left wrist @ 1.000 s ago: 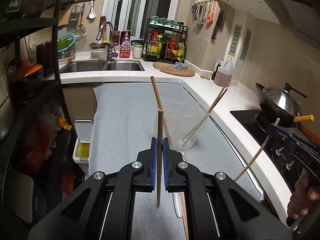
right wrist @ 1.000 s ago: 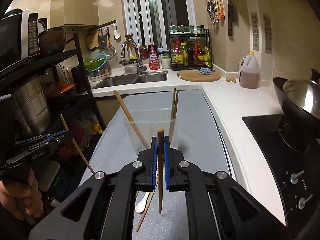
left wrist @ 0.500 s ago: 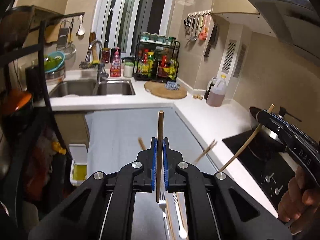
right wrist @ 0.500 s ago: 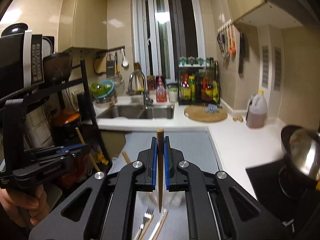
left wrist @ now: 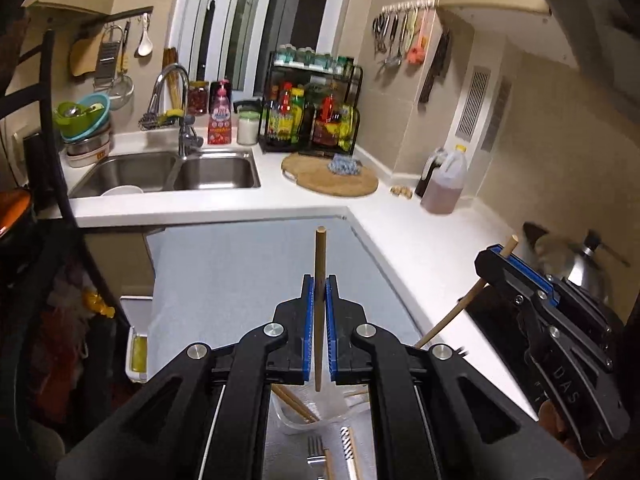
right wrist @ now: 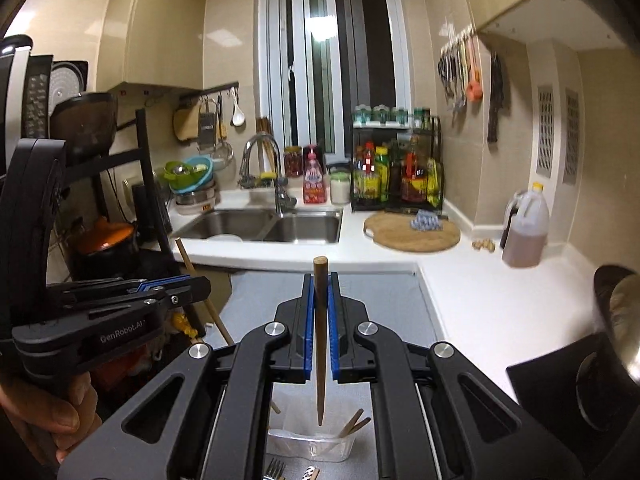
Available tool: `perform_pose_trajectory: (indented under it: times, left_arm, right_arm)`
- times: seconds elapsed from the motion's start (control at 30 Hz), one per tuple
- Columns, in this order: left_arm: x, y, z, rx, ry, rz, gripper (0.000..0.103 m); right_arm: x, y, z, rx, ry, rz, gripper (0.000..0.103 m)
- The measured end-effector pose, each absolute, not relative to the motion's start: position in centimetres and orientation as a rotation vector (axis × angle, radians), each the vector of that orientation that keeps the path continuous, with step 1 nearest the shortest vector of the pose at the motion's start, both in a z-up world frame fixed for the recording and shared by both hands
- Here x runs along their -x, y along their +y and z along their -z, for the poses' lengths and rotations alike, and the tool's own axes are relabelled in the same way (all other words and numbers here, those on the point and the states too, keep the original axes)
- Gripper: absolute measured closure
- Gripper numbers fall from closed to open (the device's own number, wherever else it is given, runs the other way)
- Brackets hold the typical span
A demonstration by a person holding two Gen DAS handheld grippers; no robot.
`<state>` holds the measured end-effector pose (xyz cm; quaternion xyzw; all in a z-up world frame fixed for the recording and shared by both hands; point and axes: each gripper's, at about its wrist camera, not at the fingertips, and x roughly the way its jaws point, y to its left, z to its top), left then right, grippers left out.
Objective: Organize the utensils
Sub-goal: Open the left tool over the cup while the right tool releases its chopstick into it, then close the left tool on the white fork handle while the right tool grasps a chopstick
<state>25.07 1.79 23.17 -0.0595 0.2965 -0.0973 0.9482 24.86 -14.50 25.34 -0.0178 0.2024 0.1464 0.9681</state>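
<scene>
My left gripper is shut on a wooden chopstick held upright, above a clear plastic container that holds other chopsticks. My right gripper is shut on another wooden chopstick, its tip pointing down over the same container. The right gripper also shows in the left wrist view, and the left gripper in the right wrist view. A fork and a striped-handled utensil lie on the grey mat in front of the container.
The grey mat covers the counter ahead. A double sink, a spice rack, a round wooden board and an oil jug stand at the back. A wok sits on the stove at right.
Both grippers have risen with their chopsticks; the container has dropped from mid-view to the bottom edge of both views. The grippers are closer together.
</scene>
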Motion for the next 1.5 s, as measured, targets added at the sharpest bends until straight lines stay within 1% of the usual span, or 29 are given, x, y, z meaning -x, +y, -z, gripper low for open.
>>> perform_pose_trajectory:
  times: [0.1, 0.2, 0.23, 0.3, 0.37, 0.43, 0.7, 0.8, 0.87, 0.9, 1.0, 1.17, 1.4, 1.5]
  left_arm:
    - [-25.8, 1.1, -20.4, 0.105, 0.649, 0.192, 0.097]
    - [-25.9, 0.6, -18.7, 0.099, 0.686, 0.203, 0.097]
    - [-25.9, 0.5, -18.5, 0.096, 0.694, 0.208, 0.097]
    - [-25.2, 0.4, -18.4, 0.086, 0.695, 0.209, 0.094]
    - [-24.3, 0.5, -19.0, 0.083, 0.674, 0.208, 0.083]
    - [-23.2, 0.4, -20.0, 0.08, 0.648, 0.207, 0.081]
    - [-16.8, 1.0, -23.2, 0.088, 0.541, 0.207, 0.08]
    - [-14.1, 1.2, -23.5, 0.082, 0.509, 0.202, 0.08]
    - [-12.3, 1.5, -23.2, 0.078, 0.492, 0.199, 0.08]
    - [-11.4, 1.7, -23.0, 0.076, 0.485, 0.196, 0.08]
    - [-8.6, 2.7, -21.5, 0.073, 0.47, 0.183, 0.08]
    - [-5.2, 3.5, -16.9, 0.044, 0.489, 0.172, 0.08]
    - [-2.9, 3.7, -9.6, 0.051, 0.539, 0.141, 0.081]
    - [-2.7, 4.1, -7.0, 0.097, 0.584, 0.138, 0.081]
  right_arm:
    - [-25.7, -14.4, -23.0, 0.049, 0.46, -0.301, 0.097]
    - [-26.1, -14.5, -20.9, 0.057, 0.51, -0.305, 0.093]
    - [-26.1, -14.6, -20.5, 0.055, 0.524, -0.302, 0.088]
    - [-26.0, -14.8, -20.1, 0.048, 0.543, -0.298, 0.079]
    - [-25.3, -15.0, -20.3, 0.057, 0.536, -0.29, 0.071]
    - [-24.3, -15.2, -20.8, 0.064, 0.517, -0.285, 0.069]
    - [-18.6, -16.6, -23.8, 0.059, 0.42, -0.264, 0.068]
    - [-15.5, -17.0, -24.4, 0.06, 0.375, -0.262, 0.067]
    - [-13.6, -17.5, -24.4, 0.041, 0.351, -0.265, 0.063]
    - [-12.7, -17.7, -24.3, 0.032, 0.339, -0.267, 0.063]
    - [-9.2, -18.4, -23.0, 0.0, 0.303, -0.259, 0.063]
    - [-5.4, -18.9, -18.9, -0.002, 0.299, -0.218, 0.063]
    - [-4.4, -19.5, -11.8, -0.043, 0.467, -0.199, 0.064]
    - [-4.3, -19.1, -8.9, -0.045, 0.525, -0.185, 0.068]
